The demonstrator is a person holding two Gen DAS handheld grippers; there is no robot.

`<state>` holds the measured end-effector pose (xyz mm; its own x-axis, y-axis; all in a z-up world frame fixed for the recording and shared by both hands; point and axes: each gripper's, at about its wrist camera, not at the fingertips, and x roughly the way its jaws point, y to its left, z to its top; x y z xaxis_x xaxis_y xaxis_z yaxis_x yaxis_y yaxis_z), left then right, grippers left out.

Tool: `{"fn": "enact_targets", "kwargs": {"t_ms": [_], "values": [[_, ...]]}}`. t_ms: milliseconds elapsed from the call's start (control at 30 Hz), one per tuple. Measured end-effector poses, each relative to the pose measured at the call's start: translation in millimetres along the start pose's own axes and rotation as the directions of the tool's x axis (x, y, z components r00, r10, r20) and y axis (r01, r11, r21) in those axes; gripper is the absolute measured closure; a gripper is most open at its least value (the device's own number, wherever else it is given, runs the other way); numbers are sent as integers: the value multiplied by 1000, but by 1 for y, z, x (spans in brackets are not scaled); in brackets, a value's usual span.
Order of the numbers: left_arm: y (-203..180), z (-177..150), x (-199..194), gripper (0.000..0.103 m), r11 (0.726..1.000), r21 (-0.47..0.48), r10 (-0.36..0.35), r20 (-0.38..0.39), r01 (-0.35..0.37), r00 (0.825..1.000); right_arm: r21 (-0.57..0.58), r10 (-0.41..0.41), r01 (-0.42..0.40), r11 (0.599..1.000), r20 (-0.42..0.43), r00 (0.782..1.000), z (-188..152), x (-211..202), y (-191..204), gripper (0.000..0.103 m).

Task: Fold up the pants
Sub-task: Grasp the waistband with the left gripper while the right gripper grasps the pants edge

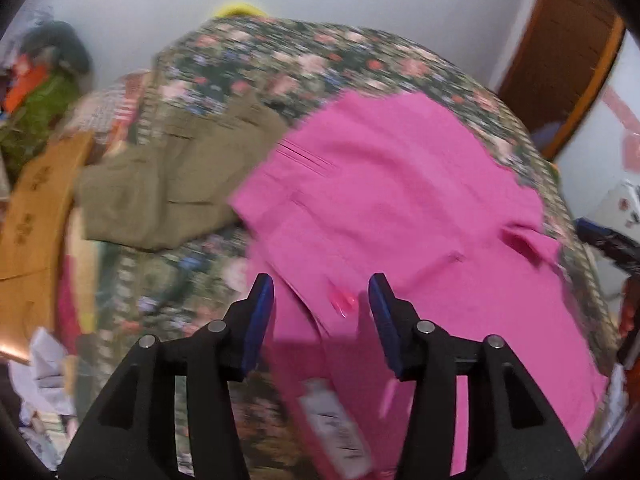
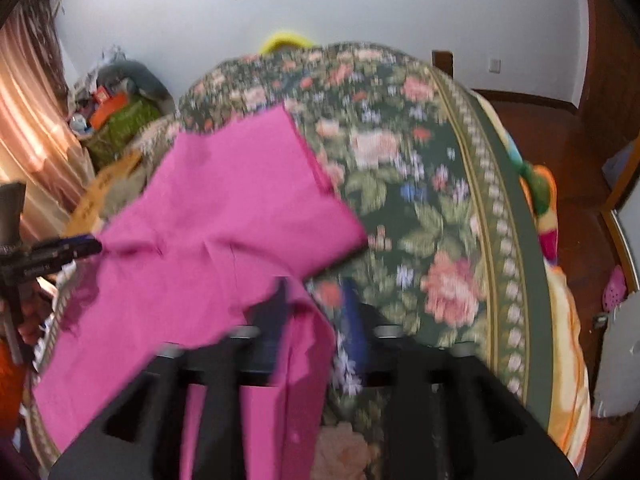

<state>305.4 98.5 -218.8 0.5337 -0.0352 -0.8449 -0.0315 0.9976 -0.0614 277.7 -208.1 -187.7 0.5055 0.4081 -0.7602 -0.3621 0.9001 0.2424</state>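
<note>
Pink pants [image 1: 400, 208] lie spread on a floral bedspread [image 1: 280, 60], waistband and button towards me. My left gripper [image 1: 320, 300] is open, its blue pads just above the waistband near the button, holding nothing. In the right wrist view the pink pants [image 2: 224, 216] lie to the left, and a fold of the cloth drapes over the left finger of my right gripper [image 2: 316, 320]. The jaws stand apart, blurred by motion; cloth passes between them. The left gripper also shows at the left edge of that view [image 2: 80, 246].
Folded olive-khaki pants [image 1: 172, 184] lie left of the pink ones. A cardboard box [image 1: 36, 208] and clutter stand at the bed's left side. A white label tag [image 1: 336, 424] hangs below the waistband. The bed's right edge [image 2: 516, 240] drops to a wooden floor.
</note>
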Motion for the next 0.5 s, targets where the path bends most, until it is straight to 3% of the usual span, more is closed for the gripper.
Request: {"fn": "enact_targets", "kwargs": {"t_ms": [67, 167, 367, 400, 433, 500], "values": [[11, 6, 0, 48, 1000, -16, 23, 10, -22, 1000, -3, -11, 11, 1000, 33, 999, 11, 4, 1, 51], [31, 14, 13, 35, 997, -69, 34, 3, -33, 999, -11, -17, 17, 1000, 9, 1000, 27, 27, -1, 51], [43, 23, 68, 34, 993, -115, -12, -122, -2, 992, 3, -3, 3, 1000, -104, 995, 32, 86, -5, 51], [41, 23, 72, 38, 993, -117, -20, -122, 6, 992, -2, -3, 3, 1000, -94, 996, 31, 89, -4, 53], [39, 26, 75, 43, 994, -109, -32, -118, 20, 992, -15, -10, 9, 1000, -74, 997, 29, 89, -2, 58], [30, 31, 80, 69, 995, -83, -66, -121, 56, 990, -69, -30, 26, 997, -55, 998, 26, 88, 4, 98]]}}
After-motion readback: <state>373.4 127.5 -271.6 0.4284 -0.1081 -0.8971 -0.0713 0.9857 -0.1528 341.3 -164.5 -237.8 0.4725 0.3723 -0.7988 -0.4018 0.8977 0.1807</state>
